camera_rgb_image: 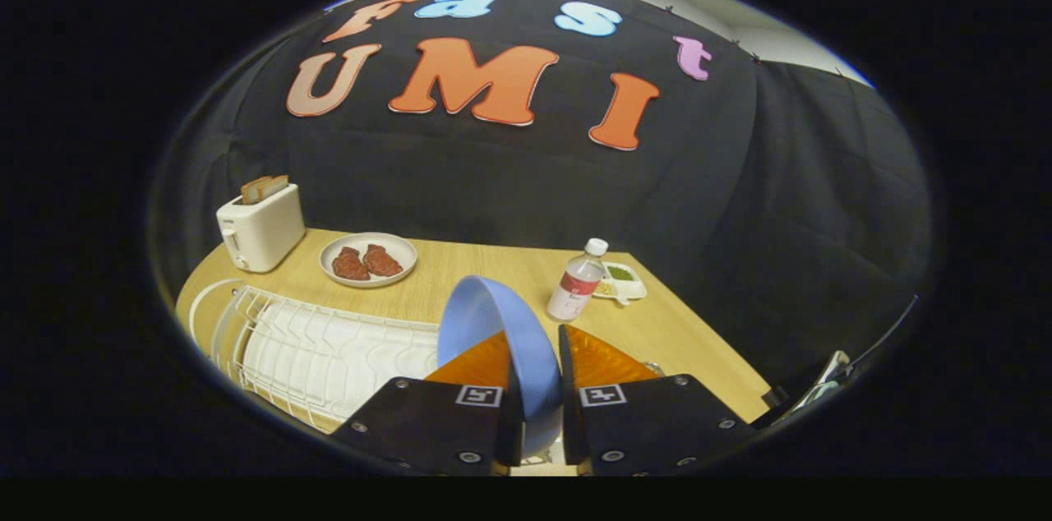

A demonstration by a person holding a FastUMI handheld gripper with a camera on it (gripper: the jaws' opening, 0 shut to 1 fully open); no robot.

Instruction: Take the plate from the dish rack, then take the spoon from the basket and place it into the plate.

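Hand-held gripper [538, 377]: fingers pinching the blue plate [493, 324] from both sides, held on edge between them.
Plate position: lifted above the near end of the white dish rack [329, 352], rim reaching up ahead of the fingers, tilted rather than flat.
Dish rack: lying along the near left part of the surface [493, 266], wires bare where visible.
Basket and spoon: cannot tell where from here.
Step in hand: probably carrying the plate off the rack toward a free spot on the surface.
Neighbours: bottle [577, 281] just beyond the right finger, small sauce dish [622, 281] beside it; white plate with meat [368, 260] and toaster [260, 227] farther back on the left.
Risk, slip: narrow hold on a smooth rim, so likely to swing or slide out if jolted or tipped.
Risk, collision: bottle close to the likely path, easily toppled by the plate's edge.
Risk, set-down: lowered on edge, likely to roll or clatter instead of lying flat.
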